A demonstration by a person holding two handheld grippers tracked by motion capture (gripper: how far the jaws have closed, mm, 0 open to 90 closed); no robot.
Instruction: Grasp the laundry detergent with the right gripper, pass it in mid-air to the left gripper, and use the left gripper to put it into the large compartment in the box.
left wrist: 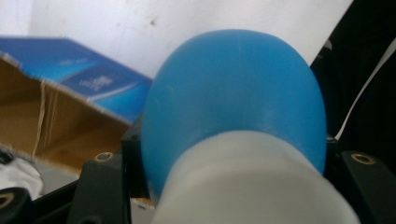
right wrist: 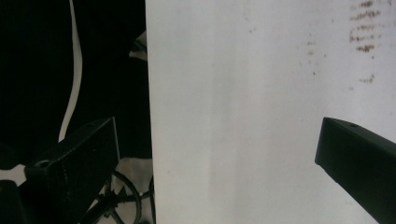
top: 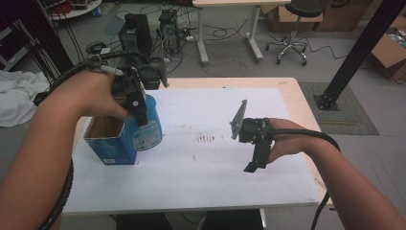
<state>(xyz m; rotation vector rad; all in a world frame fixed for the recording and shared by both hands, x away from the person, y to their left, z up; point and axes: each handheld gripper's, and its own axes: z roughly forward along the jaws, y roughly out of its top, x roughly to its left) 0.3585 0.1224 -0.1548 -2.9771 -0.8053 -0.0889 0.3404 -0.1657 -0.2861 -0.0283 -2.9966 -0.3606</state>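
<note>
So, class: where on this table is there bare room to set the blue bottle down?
Free: the white sheet between the blue box and the right claw, and its far middle. Crowded: the left edge, around the box and the bottle in the left claw.

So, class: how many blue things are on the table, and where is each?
2. A blue bottle sits at the left, gripped by the left tool. An open blue box stands right beside it, nearer the left edge. Others may be hidden behind the arm.

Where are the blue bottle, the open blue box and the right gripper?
blue bottle point(left wrist: 233, 88): left gripper view, rounded blue body.
open blue box point(top: 115, 146): high view, front wall.
right gripper point(top: 253, 165): high view, between jaw tips.
</note>
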